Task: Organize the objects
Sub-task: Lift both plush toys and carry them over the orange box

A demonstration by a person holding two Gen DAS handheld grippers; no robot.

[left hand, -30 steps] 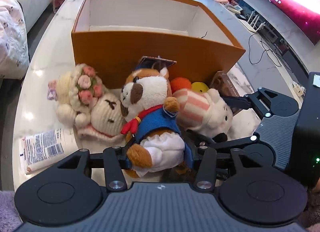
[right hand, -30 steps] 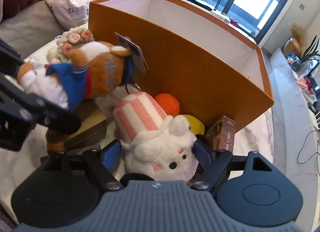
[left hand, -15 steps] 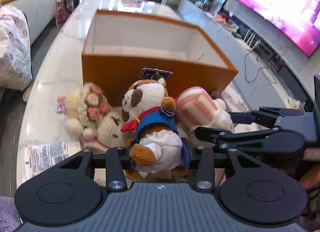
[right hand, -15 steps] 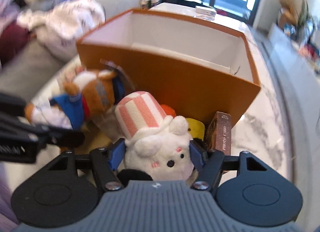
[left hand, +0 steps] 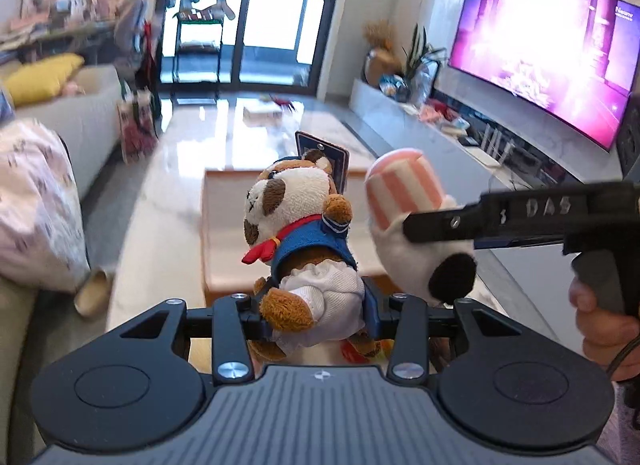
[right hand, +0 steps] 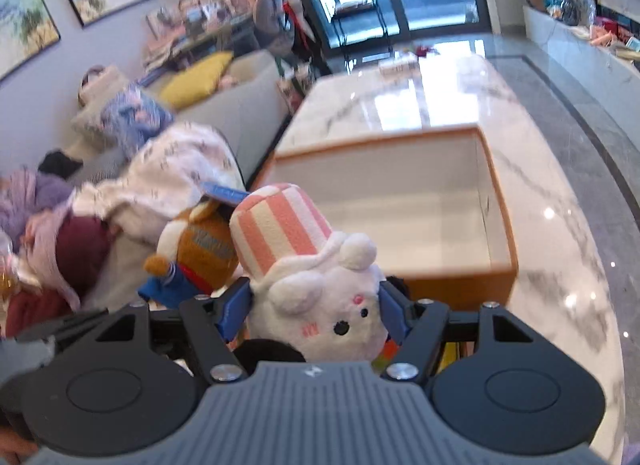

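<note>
Already airborne: the dog plush is pinched low, around its white shorts, by the left tongs, and the white bunny plush with striped hat is squeezed at the head by the right tongs. Both hang above the marble surface, near the open orange box. Risks: the plushes hang close together, so they may bump and twist loose; the dog's top-heavy body could flop out; a soft grip could drop one short of the box, onto the near rim.
</note>
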